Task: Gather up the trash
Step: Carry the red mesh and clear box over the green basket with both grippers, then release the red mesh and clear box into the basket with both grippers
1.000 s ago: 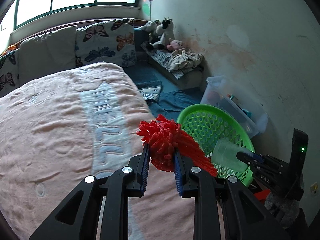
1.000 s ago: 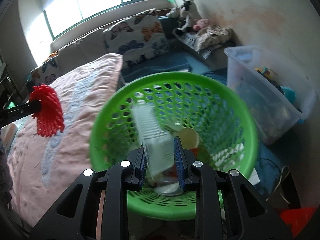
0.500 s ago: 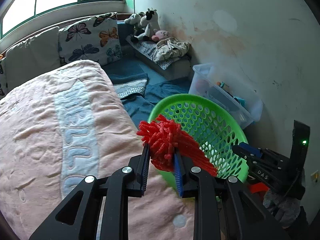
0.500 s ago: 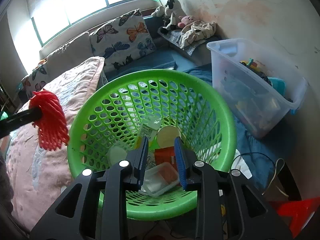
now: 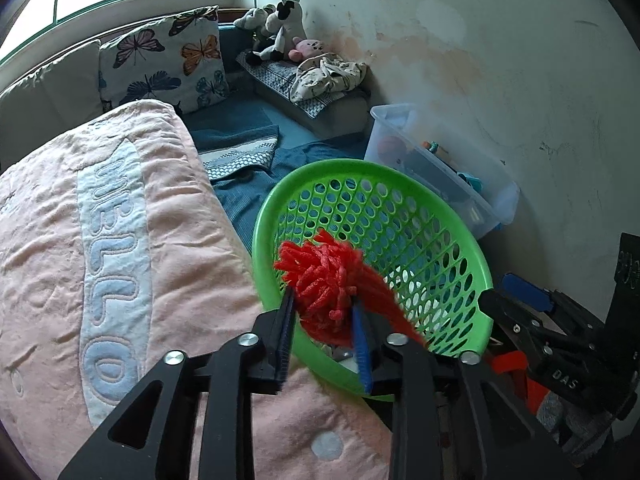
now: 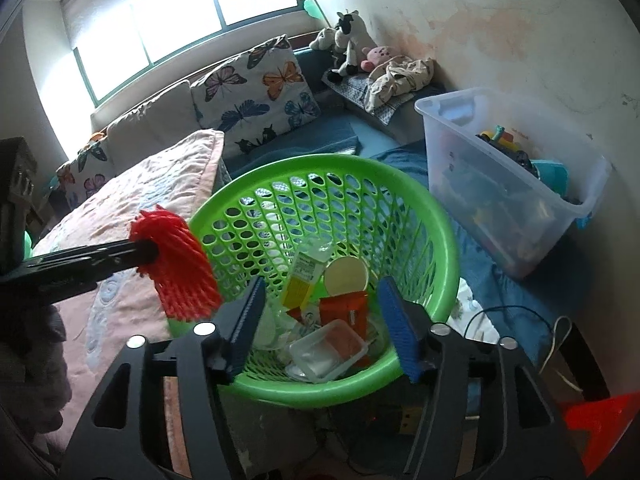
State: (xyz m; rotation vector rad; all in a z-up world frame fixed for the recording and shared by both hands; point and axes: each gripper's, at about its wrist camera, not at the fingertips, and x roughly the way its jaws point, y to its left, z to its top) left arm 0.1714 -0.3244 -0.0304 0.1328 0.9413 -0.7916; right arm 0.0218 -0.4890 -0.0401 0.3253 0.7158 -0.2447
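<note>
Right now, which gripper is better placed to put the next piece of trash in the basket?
Left. The left gripper has the red net between its jaws at the basket rim; its jaws have just been opening. The right gripper is open and empty.

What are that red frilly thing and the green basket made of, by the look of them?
The red frilly thing looks like foam netting, the matte stretchy kind wrapped around fruit: its open mesh shows in the right wrist view, with frayed strand ends. The green basket seems to be moulded plastic, smooth and slightly glossy, with regular punched holes.
</note>
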